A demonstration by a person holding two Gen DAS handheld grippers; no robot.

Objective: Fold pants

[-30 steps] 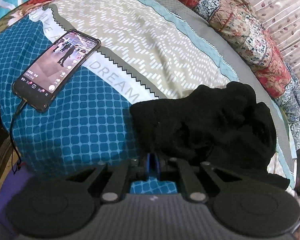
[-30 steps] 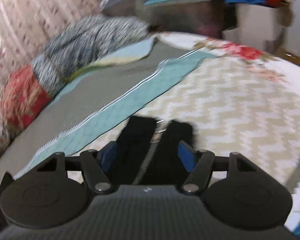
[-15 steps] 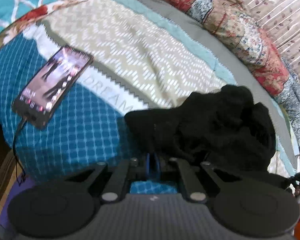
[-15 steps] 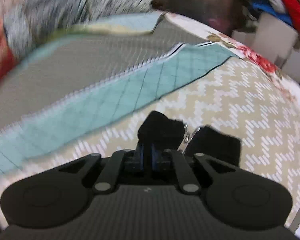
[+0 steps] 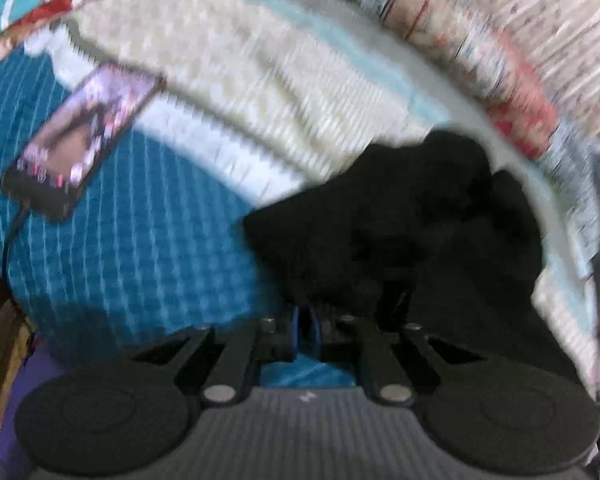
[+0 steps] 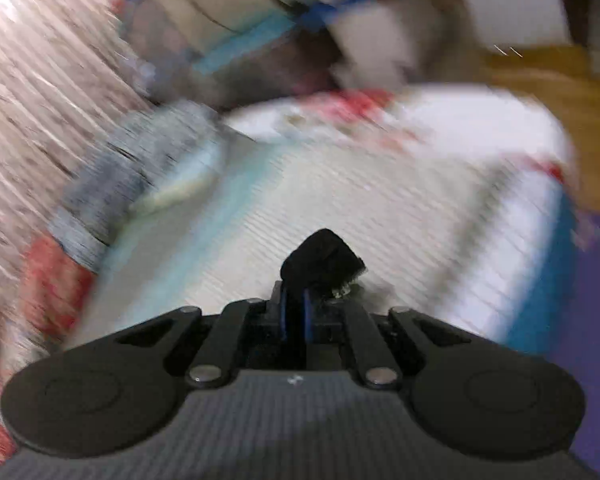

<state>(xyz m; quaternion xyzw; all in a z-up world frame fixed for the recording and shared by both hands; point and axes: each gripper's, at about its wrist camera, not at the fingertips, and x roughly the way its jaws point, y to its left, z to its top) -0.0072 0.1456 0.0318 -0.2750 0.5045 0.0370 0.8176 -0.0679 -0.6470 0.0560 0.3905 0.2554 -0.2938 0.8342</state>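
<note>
Fingers on the left gripper (image 5: 306,322) are pinched tight on the near edge of the black pants (image 5: 404,232), a crumpled heap on the bedspread (image 5: 140,240), phone (image 5: 82,140) far left. Over on the right gripper (image 6: 294,312), fingers clamp a black waistband corner, lifted. Looks like spreading comes next: pull apart, lay flat.
</note>
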